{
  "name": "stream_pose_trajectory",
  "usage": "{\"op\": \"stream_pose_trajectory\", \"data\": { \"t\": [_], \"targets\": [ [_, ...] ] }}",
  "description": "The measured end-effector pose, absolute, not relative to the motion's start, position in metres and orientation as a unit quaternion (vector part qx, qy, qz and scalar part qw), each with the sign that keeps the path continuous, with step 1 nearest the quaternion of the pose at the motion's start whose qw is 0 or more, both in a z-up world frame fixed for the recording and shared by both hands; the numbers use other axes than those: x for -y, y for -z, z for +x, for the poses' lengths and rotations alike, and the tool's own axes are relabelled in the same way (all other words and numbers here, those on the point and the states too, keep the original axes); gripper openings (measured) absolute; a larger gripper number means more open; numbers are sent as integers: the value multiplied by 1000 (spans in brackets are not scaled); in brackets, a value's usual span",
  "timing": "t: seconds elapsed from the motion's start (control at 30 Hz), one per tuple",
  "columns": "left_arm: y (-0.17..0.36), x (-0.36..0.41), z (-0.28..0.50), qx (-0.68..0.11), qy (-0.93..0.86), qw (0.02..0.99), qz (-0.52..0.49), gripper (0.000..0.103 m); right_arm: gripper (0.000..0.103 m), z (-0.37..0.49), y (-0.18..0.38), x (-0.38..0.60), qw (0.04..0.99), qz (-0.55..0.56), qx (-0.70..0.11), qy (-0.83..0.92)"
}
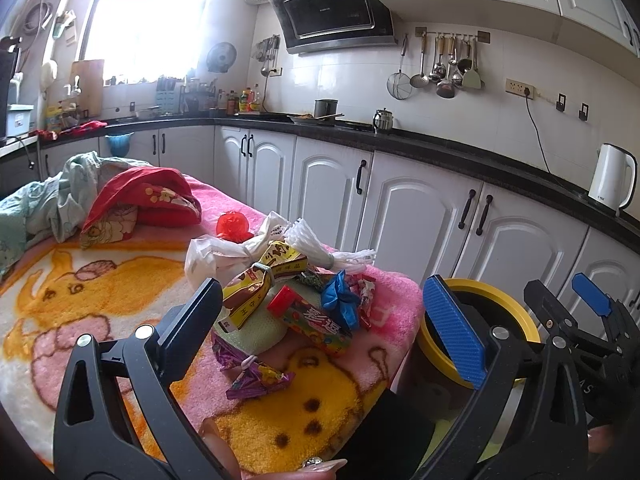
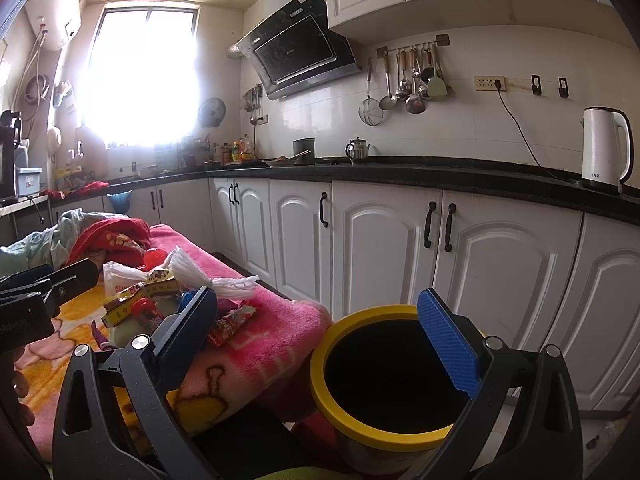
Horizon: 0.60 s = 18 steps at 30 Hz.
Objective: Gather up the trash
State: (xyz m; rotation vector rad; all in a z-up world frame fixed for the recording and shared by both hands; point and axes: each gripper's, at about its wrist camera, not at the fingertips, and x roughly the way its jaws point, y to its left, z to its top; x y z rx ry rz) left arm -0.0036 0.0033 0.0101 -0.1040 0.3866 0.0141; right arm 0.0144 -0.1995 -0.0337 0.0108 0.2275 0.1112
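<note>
A heap of trash lies on the pink and yellow blanket (image 1: pixel 100 292): a yellow snack wrapper (image 1: pixel 260 284), a red and green candy box (image 1: pixel 316 320), a blue crumpled wrapper (image 1: pixel 340 300), a purple wrapper (image 1: pixel 256 372), a white plastic bag (image 1: pixel 224 252). My left gripper (image 1: pixel 324 316) is open and empty, just in front of the heap. The yellow-rimmed bin (image 2: pixel 384 376) stands beside the table's right end. My right gripper (image 2: pixel 320 344) is open and empty over the bin's rim; it also shows in the left wrist view (image 1: pixel 576 300). The heap shows left in the right wrist view (image 2: pixel 160 296).
Crumpled red and pale green clothes (image 1: pixel 120 200) lie at the blanket's far end, with a red ball (image 1: pixel 232 224) near them. White cabinets (image 1: pixel 400 208) under a black counter run close behind the table and bin. A white kettle (image 2: pixel 604 148) stands on the counter.
</note>
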Motion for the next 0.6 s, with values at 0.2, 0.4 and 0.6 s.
{"op": "stream_pose_trajectory", "data": {
  "t": [0.2, 0.4, 0.6],
  "targets": [
    [-10, -3, -3, -192, -7, 980, -51, 92, 97, 14, 35, 201, 992, 6, -114, -55],
    [-10, -4, -3, -193, -6, 980, -53, 92, 97, 14, 35, 200, 992, 5, -115, -56],
    [-6, -7, -4, -195, -8, 979, -58, 92, 97, 16, 38, 200, 991, 4, -118, -58]
  ]
}}
